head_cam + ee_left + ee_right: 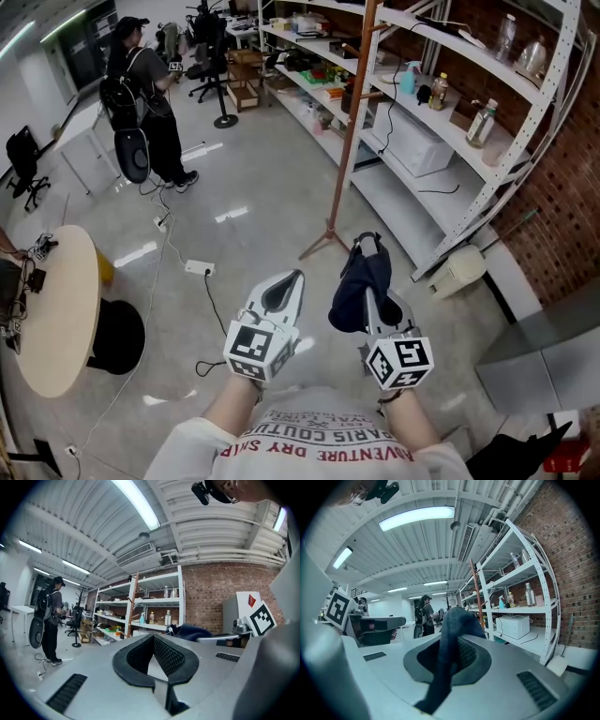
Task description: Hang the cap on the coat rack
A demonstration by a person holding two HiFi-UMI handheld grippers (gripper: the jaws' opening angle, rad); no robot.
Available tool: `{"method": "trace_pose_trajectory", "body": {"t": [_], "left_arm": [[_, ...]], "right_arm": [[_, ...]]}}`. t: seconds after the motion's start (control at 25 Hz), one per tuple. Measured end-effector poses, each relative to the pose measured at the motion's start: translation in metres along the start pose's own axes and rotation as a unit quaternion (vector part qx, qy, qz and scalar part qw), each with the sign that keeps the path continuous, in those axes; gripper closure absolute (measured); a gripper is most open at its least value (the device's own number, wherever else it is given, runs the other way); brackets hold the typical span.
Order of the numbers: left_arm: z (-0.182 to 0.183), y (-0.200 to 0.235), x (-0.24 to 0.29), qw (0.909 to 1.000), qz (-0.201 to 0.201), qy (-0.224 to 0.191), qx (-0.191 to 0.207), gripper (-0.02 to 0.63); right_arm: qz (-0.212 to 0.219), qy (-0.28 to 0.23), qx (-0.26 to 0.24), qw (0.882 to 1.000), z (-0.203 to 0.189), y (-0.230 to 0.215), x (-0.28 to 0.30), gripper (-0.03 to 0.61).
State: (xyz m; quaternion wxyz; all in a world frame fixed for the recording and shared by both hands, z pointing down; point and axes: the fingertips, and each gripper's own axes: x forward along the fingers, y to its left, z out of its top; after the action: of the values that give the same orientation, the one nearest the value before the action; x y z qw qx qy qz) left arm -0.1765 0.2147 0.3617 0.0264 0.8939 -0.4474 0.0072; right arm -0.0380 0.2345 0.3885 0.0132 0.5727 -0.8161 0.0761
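Workshop floor point(244, 178) and steel shelves point(441, 141) frame the scene. The right gripper point(451, 644) pinches a dark cap point(354, 292), whose cloth drapes over the closed jaws, near the wooden pole of the coat rack point(353, 122) but apart from it. Beside it, the left gripper point(281, 292) has its jaw tips together on nothing. The step in hand appears to be the carry to the rack (its hooks lie above the head view's edge). Next comes closing in, raising the cap to a hook, then letting go.
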Motion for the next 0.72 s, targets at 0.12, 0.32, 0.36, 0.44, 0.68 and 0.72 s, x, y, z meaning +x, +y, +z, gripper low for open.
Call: {"method": "trace_pose_trajectory", "body": {"t": [0.12, 0.32, 0.36, 0.44, 0.68, 0.72], "left_arm": [[-0.002, 0.021, -0.01, 1.0, 0.001, 0.002, -0.007, 0.609], [-0.014, 0.052, -0.021, 0.9997, 0.008, 0.012, -0.021, 0.609], [-0.017, 0.057, -0.02, 0.9996, 0.009, 0.013, -0.023, 0.609], [-0.022, 0.064, -0.016, 0.9995, 0.011, 0.016, -0.026, 0.609], [-0.031, 0.079, 0.004, 0.9988, 0.023, 0.02, -0.039, 0.609], [-0.031, 0.082, 0.01, 0.9988, 0.025, 0.02, -0.038, 0.609]], "right_arm": [[-0.003, 0.003, -0.004, 1.0, 0.0, 0.018, 0.011, 0.554], [0.0, 0.008, -0.005, 1.0, -0.004, 0.042, 0.031, 0.554], [0.001, 0.01, -0.004, 1.0, -0.005, 0.045, 0.035, 0.554], [0.006, 0.014, -0.004, 1.0, -0.009, 0.046, 0.043, 0.554], [0.021, 0.022, -0.005, 1.0, -0.017, 0.037, 0.072, 0.554], [0.023, 0.022, -0.005, 0.999, -0.017, 0.034, 0.078, 0.554]]}}
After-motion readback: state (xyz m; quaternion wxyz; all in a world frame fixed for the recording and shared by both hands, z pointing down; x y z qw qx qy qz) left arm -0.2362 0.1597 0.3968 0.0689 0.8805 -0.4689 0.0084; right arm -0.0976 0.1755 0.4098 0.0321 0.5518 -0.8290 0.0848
